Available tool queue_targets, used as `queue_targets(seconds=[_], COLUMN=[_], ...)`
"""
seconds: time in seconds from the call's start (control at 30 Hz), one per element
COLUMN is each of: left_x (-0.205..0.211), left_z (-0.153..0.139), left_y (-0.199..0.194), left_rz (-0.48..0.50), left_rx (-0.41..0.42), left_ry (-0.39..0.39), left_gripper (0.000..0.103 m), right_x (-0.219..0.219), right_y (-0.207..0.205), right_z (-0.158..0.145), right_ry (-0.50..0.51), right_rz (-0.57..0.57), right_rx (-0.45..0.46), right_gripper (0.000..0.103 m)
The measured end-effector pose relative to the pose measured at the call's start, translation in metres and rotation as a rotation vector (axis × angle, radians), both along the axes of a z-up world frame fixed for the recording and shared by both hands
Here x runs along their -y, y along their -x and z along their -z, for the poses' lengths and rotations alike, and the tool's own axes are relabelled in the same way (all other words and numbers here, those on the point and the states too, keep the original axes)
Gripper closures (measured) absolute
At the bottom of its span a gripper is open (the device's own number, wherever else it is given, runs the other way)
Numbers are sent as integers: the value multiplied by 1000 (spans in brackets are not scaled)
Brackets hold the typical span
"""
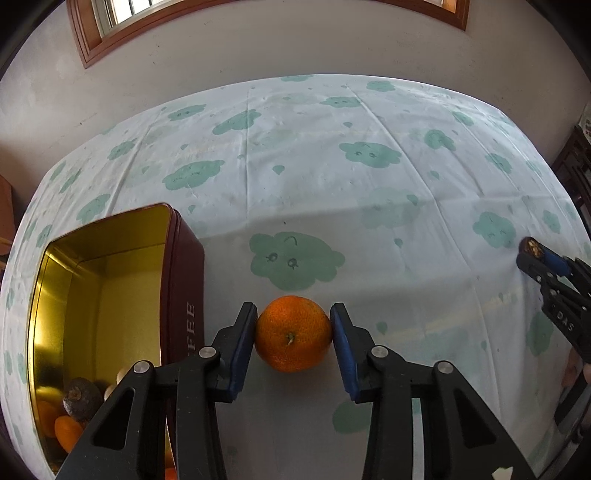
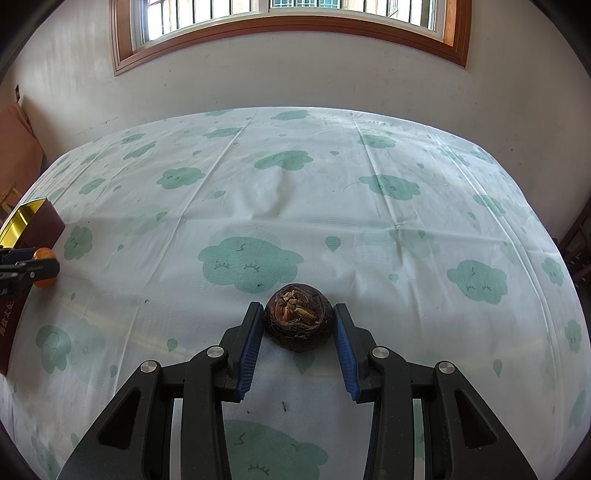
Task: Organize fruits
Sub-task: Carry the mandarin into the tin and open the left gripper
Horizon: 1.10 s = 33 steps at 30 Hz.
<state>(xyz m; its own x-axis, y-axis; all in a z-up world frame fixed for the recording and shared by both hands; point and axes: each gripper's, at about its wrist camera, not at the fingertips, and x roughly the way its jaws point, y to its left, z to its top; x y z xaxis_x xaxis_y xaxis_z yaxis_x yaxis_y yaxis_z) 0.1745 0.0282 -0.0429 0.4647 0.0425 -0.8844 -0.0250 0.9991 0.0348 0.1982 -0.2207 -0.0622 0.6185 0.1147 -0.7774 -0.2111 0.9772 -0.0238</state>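
While your left hand-held gripper (image 1: 293,325) sits low over the table (image 1: 369,177), its blue pads (image 1: 243,343) press on both sides of the orange (image 1: 293,334), so it's gripping the fruit. Stem end faces the camera, and the orange sits on the cloud-print cloth, just right of the tin (image 1: 110,295).

Tin = dark red outside w/ pale lettering on its side, gold inside, lid off. Its near corner holds several fruits (image 1: 68,413): a couple of orange ones, a brown rough one, plus pale round bits half hidden behind your gripper's frame.

Your right hand-held gripper (image 2: 298,323) is closed on the dark brown fruit (image 2: 298,319), a wrinkled round thing w/ dry tan scraps at its top. Left pad touches it; right pad looks to be touching too. Fruit sits at the cloth, near the table's front-middle. In the left wrist view the same gripper shows at the far right edge, brown fruit at its tip, fingers of your hand partly visible behind it.

From the right wrist view, the tin is at the far left edge, w/ the orange and your left gripper just in front of it, well apart from the brown fruit.

Cloth = pale w/ green clouds and drops, creased in long fold lines. A wood-framed window (image 2: 288,22) is in the wall behind the table.
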Motion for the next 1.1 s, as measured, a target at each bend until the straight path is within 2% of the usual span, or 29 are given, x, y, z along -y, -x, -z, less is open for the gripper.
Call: queue_targets(seconds=[0.77, 1.1], left_x=[24, 27], left_z=[-13, -17], left_y=[52, 77], left_rz=[59, 56], left_rx=[-4, 7], left_ry=[38, 40], left_gripper=[66, 66], right_x=[0, 0], right_y=[0, 0], right_z=[0, 0], right_ry=[0, 0], right_rz=[0, 0], right_rx=[0, 0], right_gripper=[64, 64])
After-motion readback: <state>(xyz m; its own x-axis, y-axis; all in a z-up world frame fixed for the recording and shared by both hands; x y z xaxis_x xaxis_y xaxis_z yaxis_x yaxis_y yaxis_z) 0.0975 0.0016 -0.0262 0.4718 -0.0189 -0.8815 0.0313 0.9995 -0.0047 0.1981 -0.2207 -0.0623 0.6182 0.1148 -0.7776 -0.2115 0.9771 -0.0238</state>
